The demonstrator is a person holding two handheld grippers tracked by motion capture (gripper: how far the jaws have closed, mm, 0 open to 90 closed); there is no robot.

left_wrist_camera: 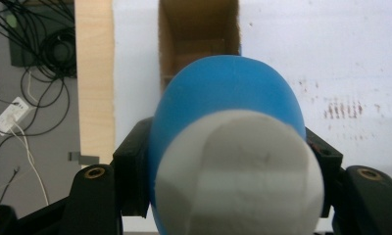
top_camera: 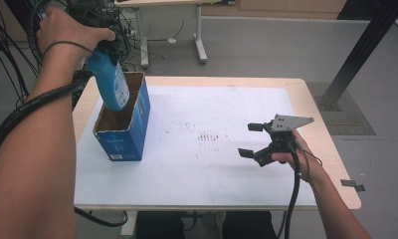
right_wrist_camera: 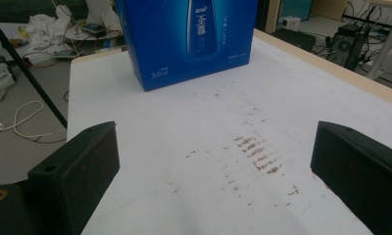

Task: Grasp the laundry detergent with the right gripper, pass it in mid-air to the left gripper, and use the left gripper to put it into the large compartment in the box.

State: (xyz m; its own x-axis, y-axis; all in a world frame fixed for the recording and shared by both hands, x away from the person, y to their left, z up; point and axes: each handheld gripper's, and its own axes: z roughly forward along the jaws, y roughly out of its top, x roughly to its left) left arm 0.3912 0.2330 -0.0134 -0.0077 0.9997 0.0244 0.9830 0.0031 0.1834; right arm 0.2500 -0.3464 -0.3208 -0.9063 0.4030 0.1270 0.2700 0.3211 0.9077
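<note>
Closest to the lens is the bottle's pale round cap [left_wrist_camera: 240, 176], bulging between the two black jaws of the left gripper [left_wrist_camera: 233, 166], which pinch the blue bottle [top_camera: 110, 82] just below that cap. The bottle hangs bottom-down, its lower end already dipping into the open top of the blue box [top_camera: 123, 134], leaning a little toward the box's far end.

From where I stand, the job looks like lowering the bottle into its carton. To do that well, I would straighten the bottle so its long axis matches the box walls, keep it centred over the brown cardboard opening [left_wrist_camera: 199, 39], and let it slide down slowly without scraping an edge; the box is light and unsupported, so a sideways nudge could tip or shift it.

The box stands near the left edge of the white tabletop [top_camera: 212, 174]. Well apart, on the right, the right gripper [top_camera: 250, 140] hovers just over the table with its jaws spread wide and nothing between them; it could steady the box if needed. A patch of brownish marks [top_camera: 209, 137] stains the surface between them.
</note>
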